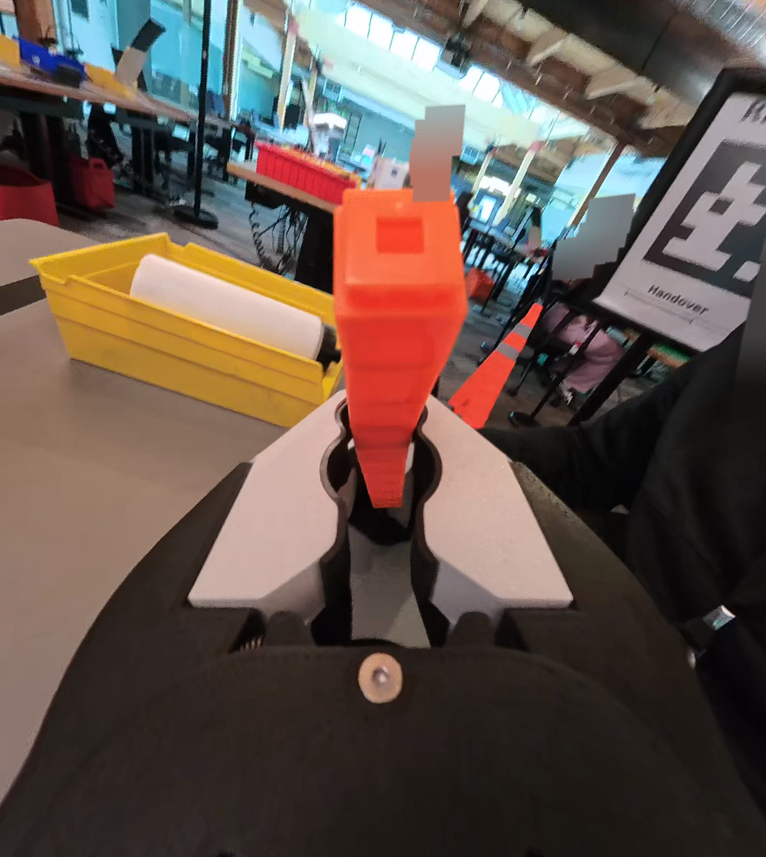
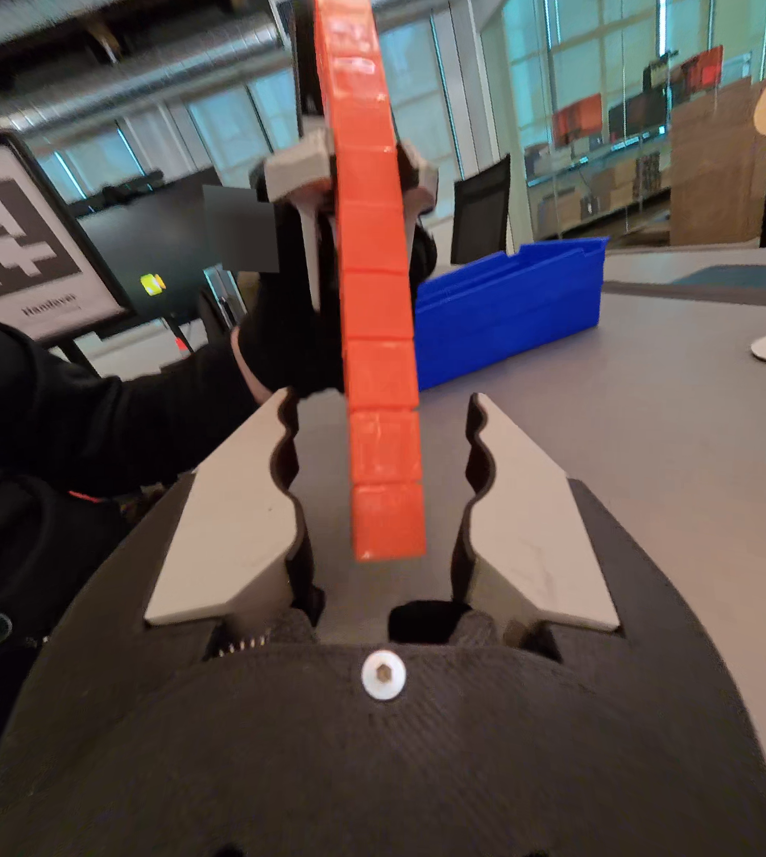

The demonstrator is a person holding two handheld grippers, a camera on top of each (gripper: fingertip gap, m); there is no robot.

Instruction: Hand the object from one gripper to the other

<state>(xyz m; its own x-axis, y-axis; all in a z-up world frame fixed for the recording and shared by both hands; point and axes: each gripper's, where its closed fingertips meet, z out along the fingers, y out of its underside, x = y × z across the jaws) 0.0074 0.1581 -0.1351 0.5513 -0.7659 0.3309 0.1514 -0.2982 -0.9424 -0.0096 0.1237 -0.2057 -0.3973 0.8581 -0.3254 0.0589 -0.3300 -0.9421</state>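
A long orange segmented plastic bar [image 1: 399,301] stands up out of my left gripper [image 1: 383,412], which is shut on its narrow lower end. In the right wrist view the same bar [image 2: 378,301] runs down between the jaws of my right gripper [image 2: 381,396]. That gripper is open, with a gap on each side of the bar, so it does not touch it. The left gripper [image 2: 357,162] shows farther off there, clamped on the bar's upper part and held by a black-gloved hand [image 2: 288,343].
A yellow bin [image 1: 177,343] holding a white roll [image 1: 223,301] sits on the grey table [image 1: 70,463] to the left. A blue bin [image 2: 510,306] stands behind the right gripper. A marker sign board [image 1: 705,208] and an orange cone [image 1: 492,375] stand beyond.
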